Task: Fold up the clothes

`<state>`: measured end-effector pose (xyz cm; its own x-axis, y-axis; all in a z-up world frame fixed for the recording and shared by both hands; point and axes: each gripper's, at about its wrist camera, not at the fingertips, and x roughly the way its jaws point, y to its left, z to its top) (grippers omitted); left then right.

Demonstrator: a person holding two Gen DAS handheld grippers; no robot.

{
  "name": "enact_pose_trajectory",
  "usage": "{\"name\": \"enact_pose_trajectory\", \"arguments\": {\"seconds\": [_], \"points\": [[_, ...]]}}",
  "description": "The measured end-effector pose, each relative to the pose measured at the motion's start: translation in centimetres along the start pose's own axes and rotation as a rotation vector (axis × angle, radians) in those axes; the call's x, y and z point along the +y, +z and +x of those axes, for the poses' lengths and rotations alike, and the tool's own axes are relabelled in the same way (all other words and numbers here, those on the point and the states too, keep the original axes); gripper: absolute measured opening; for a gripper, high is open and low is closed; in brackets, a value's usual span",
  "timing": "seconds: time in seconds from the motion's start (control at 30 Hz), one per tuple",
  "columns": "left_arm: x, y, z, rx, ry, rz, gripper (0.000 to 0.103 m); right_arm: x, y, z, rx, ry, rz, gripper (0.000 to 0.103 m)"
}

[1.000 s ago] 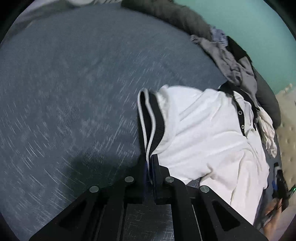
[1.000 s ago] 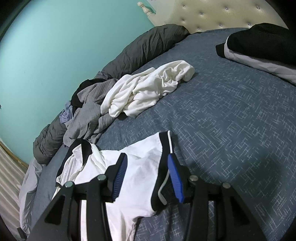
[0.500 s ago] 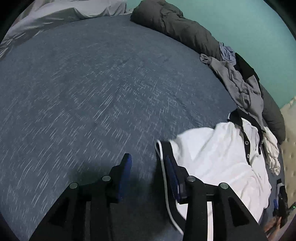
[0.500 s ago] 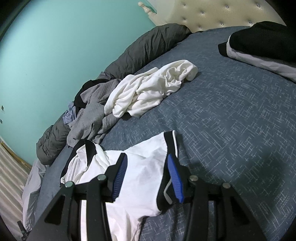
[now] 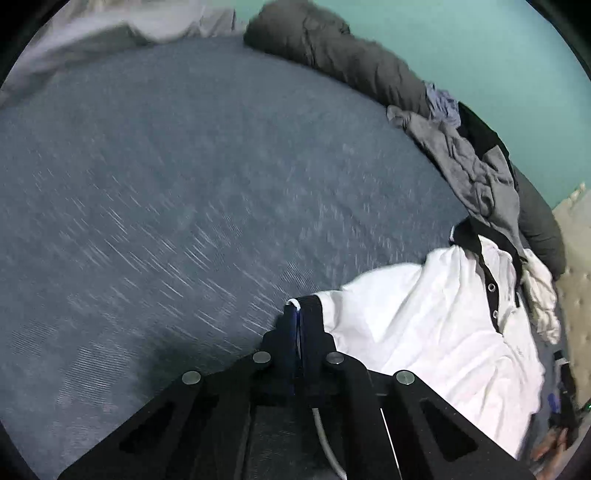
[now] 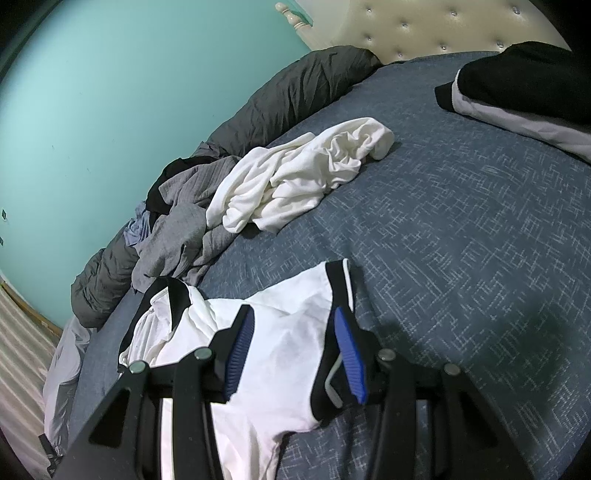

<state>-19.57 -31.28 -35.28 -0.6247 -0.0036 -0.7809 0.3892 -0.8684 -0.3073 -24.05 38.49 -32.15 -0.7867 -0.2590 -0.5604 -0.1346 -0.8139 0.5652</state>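
Observation:
A white polo shirt (image 5: 424, 317) with a black collar, placket and sleeve cuffs lies spread on the blue bedspread (image 5: 184, 184). My left gripper (image 5: 298, 325) is shut on one black sleeve cuff (image 5: 312, 306) at the shirt's left edge. In the right wrist view the same shirt (image 6: 288, 350) lies under my right gripper (image 6: 292, 312), which hangs open above it. Its right blue pad (image 6: 349, 347) is beside the other black cuff (image 6: 338, 280); nothing is gripped between the fingers.
A crumpled white garment (image 6: 303, 173) and grey clothes (image 6: 177, 221) are piled along a dark grey duvet (image 6: 295, 92) by the teal wall. A folded black and white stack (image 6: 517, 85) sits at the far right near the tufted headboard (image 6: 406, 26).
Half a second ago my left gripper was open beside the sleeve cuff; now it is shut on the cuff again. The right gripper has stayed open over the shirt, barely moving.

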Motion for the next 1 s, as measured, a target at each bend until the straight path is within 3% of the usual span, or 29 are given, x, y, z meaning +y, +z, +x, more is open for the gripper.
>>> {"name": "enact_pose_trajectory", "arguments": {"seconds": [0.13,0.47,0.63,0.7,0.8,0.9,0.97,1.0], "points": [[1.9,1.0,-1.9,-0.067,0.060,-0.051,0.001,-0.2,0.1,0.0,-0.001,-0.005,0.008,0.046],[3.2,1.3,1.3,0.007,0.098,-0.075,0.001,-1.4,0.3,0.7,0.043,-0.035,0.026,0.046],[3.1,1.1,1.9,0.016,0.102,-0.085,0.002,-2.9,0.5,1.8,0.098,-0.049,0.067,0.054],[3.3,0.9,1.3,0.008,0.115,-0.090,0.007,-3.1,0.4,2.4,0.125,-0.038,0.069,0.054],[3.6,0.2,-0.3,-0.010,0.119,-0.082,0.024,-3.3,0.3,3.4,0.170,-0.020,0.067,0.056],[4.1,-0.5,-1.7,-0.030,0.096,-0.105,0.026,-3.3,-0.3,3.9,0.204,-0.011,0.073,0.056],[3.9,-0.9,-2.3,-0.027,0.081,-0.108,0.026,-2.8,-0.3,3.7,0.202,-0.003,0.047,0.053],[3.7,-1.2,-2.5,-0.025,0.074,-0.105,0.026,-2.5,-0.3,3.6,0.200,0.000,0.025,0.036]]}}
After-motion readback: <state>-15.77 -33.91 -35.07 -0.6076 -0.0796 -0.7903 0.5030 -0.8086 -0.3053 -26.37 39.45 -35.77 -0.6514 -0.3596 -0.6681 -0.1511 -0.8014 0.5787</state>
